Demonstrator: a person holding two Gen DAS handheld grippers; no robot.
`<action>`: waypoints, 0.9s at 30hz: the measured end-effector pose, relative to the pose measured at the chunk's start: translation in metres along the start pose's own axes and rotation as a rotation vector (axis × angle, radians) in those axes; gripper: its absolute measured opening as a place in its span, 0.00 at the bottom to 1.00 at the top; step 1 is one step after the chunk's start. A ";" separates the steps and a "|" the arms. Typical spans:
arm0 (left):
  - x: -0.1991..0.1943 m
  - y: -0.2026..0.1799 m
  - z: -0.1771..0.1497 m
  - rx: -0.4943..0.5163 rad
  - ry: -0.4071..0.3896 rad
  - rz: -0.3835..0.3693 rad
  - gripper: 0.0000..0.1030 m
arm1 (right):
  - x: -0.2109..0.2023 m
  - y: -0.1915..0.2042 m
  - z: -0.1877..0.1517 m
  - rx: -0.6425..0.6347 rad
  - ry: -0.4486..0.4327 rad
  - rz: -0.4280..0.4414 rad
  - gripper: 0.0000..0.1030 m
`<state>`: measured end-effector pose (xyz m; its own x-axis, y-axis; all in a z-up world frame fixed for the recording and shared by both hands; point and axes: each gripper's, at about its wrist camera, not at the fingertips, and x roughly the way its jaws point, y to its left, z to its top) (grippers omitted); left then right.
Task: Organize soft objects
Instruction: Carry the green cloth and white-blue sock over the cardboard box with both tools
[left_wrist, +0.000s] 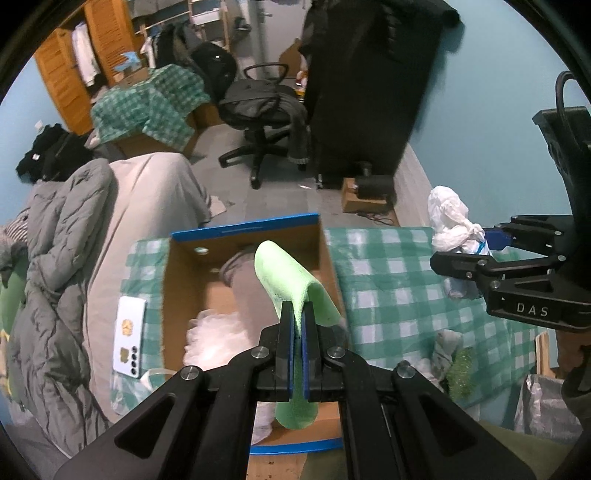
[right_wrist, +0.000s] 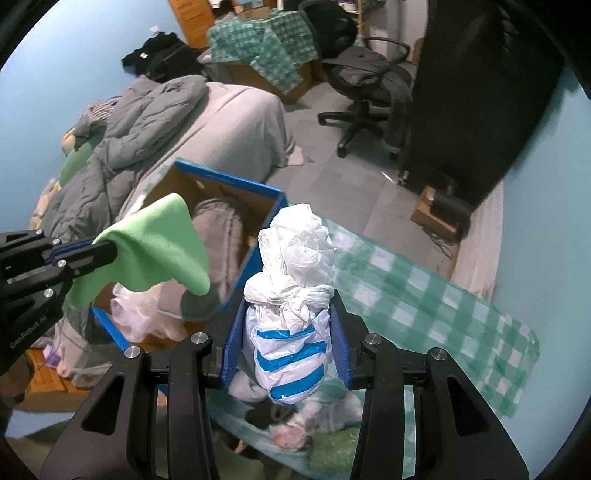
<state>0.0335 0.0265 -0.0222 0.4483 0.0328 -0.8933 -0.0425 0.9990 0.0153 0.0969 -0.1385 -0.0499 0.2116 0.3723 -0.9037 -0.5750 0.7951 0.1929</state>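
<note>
Green cloth (left_wrist: 291, 273), pinched in the fully closed fingers of the left gripper (left_wrist: 298, 317), is hanging at frame centre above the open cardboard box (left_wrist: 184, 280), which is holding grey fabric (left_wrist: 245, 291). Knotted white plastic bag (right_wrist: 291, 295), blue-striped, is sitting clamped between the narrowly spread fingers of the right gripper (right_wrist: 286, 343), lower centre, over the green checked cover (right_wrist: 424, 295).

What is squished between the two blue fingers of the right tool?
A knotted white plastic bag with blue stripes sits between the right tool's fingers, which press its sides. The right wrist view shows it best.
</note>
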 end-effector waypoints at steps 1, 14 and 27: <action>0.001 0.005 0.000 -0.008 0.003 0.004 0.03 | 0.003 0.006 0.003 -0.011 0.002 0.006 0.40; 0.026 0.053 -0.005 -0.076 0.041 0.034 0.03 | 0.046 0.057 0.033 -0.086 0.044 0.081 0.40; 0.048 0.079 -0.001 -0.107 0.066 0.022 0.03 | 0.079 0.079 0.051 -0.092 0.084 0.093 0.40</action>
<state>0.0507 0.1071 -0.0640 0.3869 0.0492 -0.9208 -0.1483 0.9889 -0.0095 0.1078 -0.0218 -0.0861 0.0898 0.3980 -0.9130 -0.6601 0.7102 0.2446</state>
